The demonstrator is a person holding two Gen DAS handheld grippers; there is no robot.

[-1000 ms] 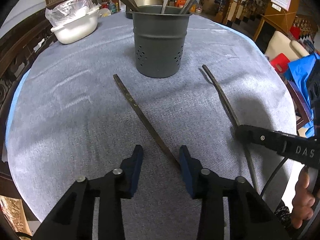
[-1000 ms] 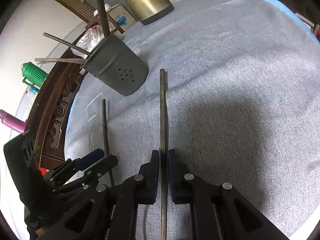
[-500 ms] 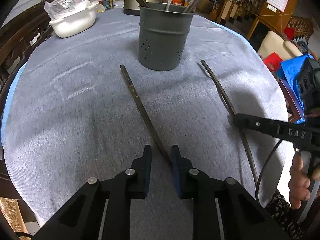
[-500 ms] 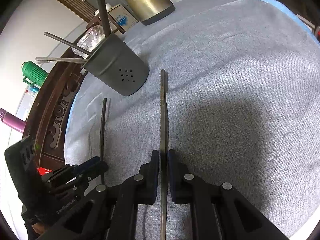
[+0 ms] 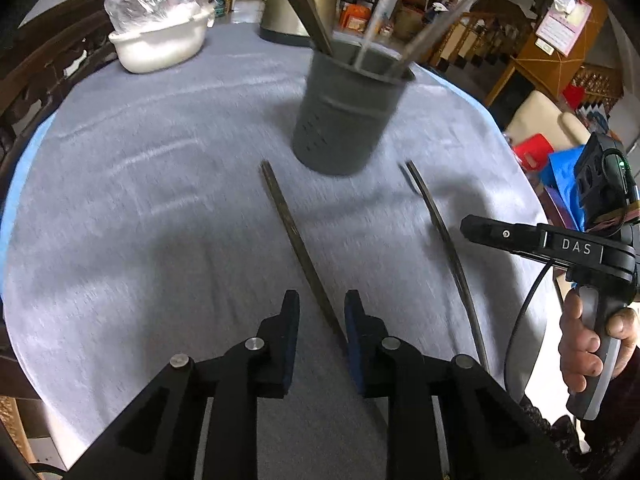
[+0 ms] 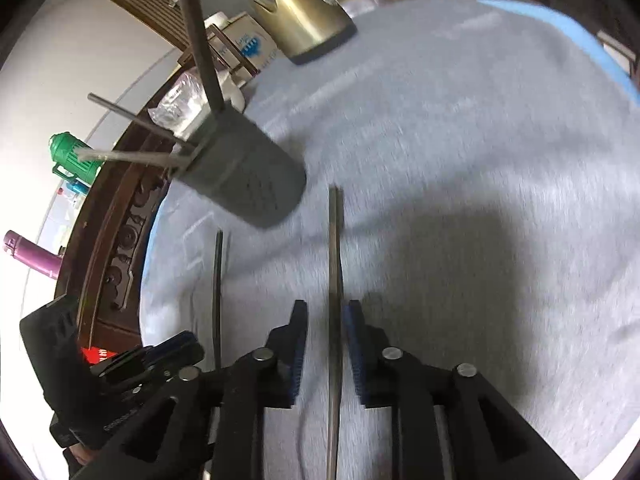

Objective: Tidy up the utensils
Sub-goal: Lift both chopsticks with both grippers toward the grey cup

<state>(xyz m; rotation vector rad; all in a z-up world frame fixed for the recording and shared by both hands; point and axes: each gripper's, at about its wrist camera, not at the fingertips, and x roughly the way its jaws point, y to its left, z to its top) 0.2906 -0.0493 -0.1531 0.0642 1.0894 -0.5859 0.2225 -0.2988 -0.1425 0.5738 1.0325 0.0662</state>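
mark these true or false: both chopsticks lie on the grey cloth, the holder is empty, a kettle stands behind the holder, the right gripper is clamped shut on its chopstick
1. Two chopsticks, the left chopstick and the right chopstick, lie on the grey cloth. True.
2. The holder is empty. False: several utensils stand in it.
3. A kettle stands behind the holder. True.
4. The right gripper is clamped shut on its chopstick. False: its jaws have just been opening, with gaps beside the chopstick.

Grey holder (image 5: pixel 340 120); dark chopsticks (image 5: pixel 296 240); grey-blue tablecloth (image 5: pixel 160 200).
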